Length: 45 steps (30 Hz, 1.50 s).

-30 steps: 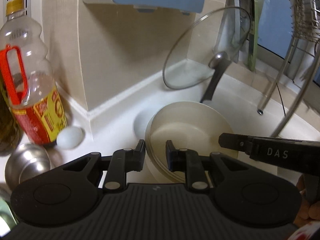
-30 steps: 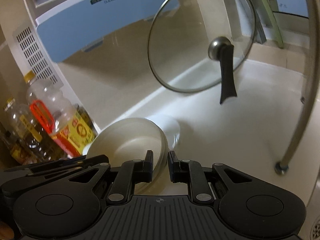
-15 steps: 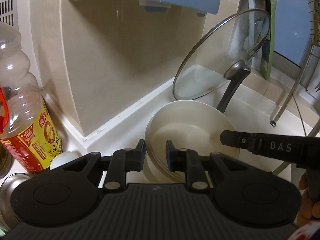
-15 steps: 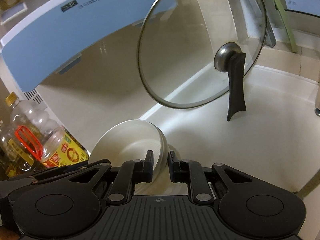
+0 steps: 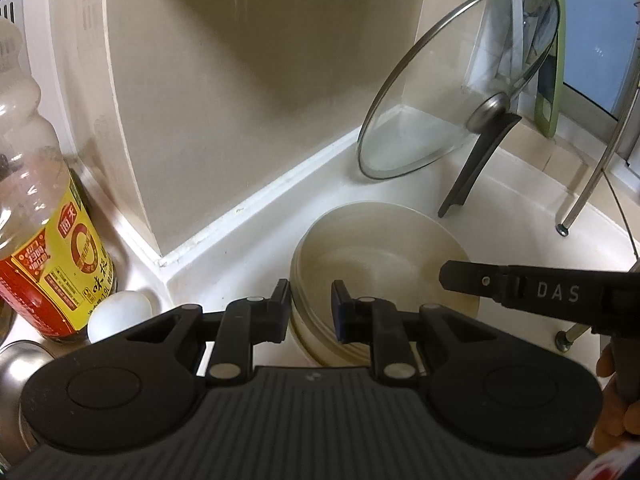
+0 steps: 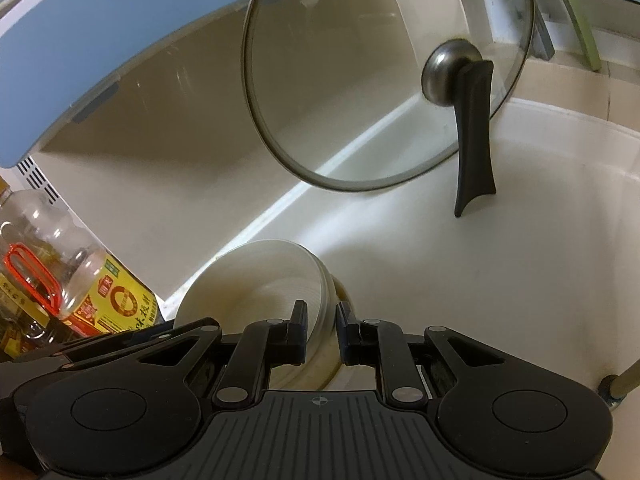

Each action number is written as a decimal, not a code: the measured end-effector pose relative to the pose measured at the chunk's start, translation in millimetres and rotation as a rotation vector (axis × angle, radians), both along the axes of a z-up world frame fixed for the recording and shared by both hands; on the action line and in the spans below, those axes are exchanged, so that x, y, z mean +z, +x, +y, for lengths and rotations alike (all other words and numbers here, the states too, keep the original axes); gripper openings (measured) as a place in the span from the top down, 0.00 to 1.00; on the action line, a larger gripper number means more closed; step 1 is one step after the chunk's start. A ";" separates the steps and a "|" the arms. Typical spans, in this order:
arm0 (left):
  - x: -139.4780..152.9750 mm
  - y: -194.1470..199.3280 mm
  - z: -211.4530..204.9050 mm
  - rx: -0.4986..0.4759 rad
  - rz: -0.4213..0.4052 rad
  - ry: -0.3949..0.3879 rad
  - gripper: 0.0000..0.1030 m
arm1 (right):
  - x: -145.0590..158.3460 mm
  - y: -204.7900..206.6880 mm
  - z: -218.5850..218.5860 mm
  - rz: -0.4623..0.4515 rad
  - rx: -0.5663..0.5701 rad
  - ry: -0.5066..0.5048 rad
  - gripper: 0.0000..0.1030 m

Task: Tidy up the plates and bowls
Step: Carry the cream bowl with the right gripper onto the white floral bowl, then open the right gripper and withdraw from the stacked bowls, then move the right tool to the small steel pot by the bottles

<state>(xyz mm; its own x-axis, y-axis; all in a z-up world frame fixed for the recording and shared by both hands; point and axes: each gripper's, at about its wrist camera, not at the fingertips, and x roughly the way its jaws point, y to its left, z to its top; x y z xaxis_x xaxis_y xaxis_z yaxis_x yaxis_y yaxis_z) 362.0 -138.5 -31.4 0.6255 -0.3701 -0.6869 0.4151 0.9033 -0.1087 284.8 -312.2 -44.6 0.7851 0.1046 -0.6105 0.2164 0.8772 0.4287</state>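
Observation:
A stack of cream bowls (image 5: 384, 256) is held between both grippers above the white counter. My left gripper (image 5: 310, 306) is shut on the stack's near left rim. My right gripper (image 6: 322, 328) is shut on the opposite rim of the same stack (image 6: 256, 280); its body shows in the left wrist view (image 5: 540, 292) at the right. The bowls are nested and tilt slightly. The underside of the stack is hidden, so I cannot tell whether it touches the counter.
A glass pan lid (image 5: 460, 88) with a black handle leans against the back wall, also in the right wrist view (image 6: 384, 72). An oil bottle (image 5: 44, 240), a white egg (image 5: 118, 314) and a steel bowl (image 5: 16, 372) stand at the left. Dish rack legs (image 5: 592, 176) stand at the right.
Both grippers have carried the bowl stack toward the back wall and the glass lid. The oil bottle has slid toward the left edge of both views.

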 end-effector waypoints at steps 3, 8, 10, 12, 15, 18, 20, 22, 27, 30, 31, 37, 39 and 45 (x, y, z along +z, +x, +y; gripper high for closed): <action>-2.1 1.1 -0.1 0.000 0.007 0.003 0.82 | -2.2 0.8 -0.8 0.005 0.000 0.001 0.83; -3.2 2.9 -1.9 0.000 0.012 0.007 0.82 | -5.3 3.0 -1.2 0.014 -0.004 0.005 0.83; -3.6 3.7 -2.7 0.000 0.013 0.008 0.82 | -5.7 3.6 -1.1 0.017 -0.005 0.006 0.83; -3.8 3.9 -2.7 0.000 0.014 0.007 0.81 | -5.6 4.0 -0.7 0.017 -0.004 0.005 0.83; -4.1 3.9 -2.7 0.000 0.014 0.007 0.81 | -6.0 4.5 -0.5 0.019 -0.006 0.007 0.83; -2.6 1.9 -2.7 0.003 0.002 0.009 0.81 | -6.3 5.9 -2.5 0.024 -0.007 0.015 0.82; -0.3 0.3 -1.9 0.007 -0.008 0.013 0.81 | -5.9 5.4 -4.1 0.021 -0.006 0.024 0.74; 2.2 -1.0 0.6 0.014 -0.009 0.007 0.81 | -3.6 2.0 -3.7 0.002 -0.014 0.018 0.54; 14.3 -10.6 13.4 0.032 -0.016 -0.025 0.78 | 6.8 -10.5 -0.2 -0.048 -0.022 -0.004 0.43; 22.2 -22.2 21.1 0.028 -0.019 -0.035 0.72 | 11.1 -22.1 0.3 -0.063 -0.018 0.016 0.41; 24.7 -27.3 24.0 0.025 -0.023 -0.036 0.72 | 12.0 -25.6 1.4 -0.068 -0.015 0.022 0.41; 34.1 -60.0 41.2 0.039 -0.011 -0.028 0.70 | 14.5 -57.4 3.1 -0.058 -0.002 0.055 0.35; 35.3 -72.1 46.6 0.047 0.000 -0.024 0.70 | 14.5 -71.0 5.4 -0.051 0.002 0.059 0.32; 36.8 -114.6 61.4 0.079 0.014 -0.008 0.69 | 12.2 -111.5 11.5 -0.028 0.012 0.066 0.29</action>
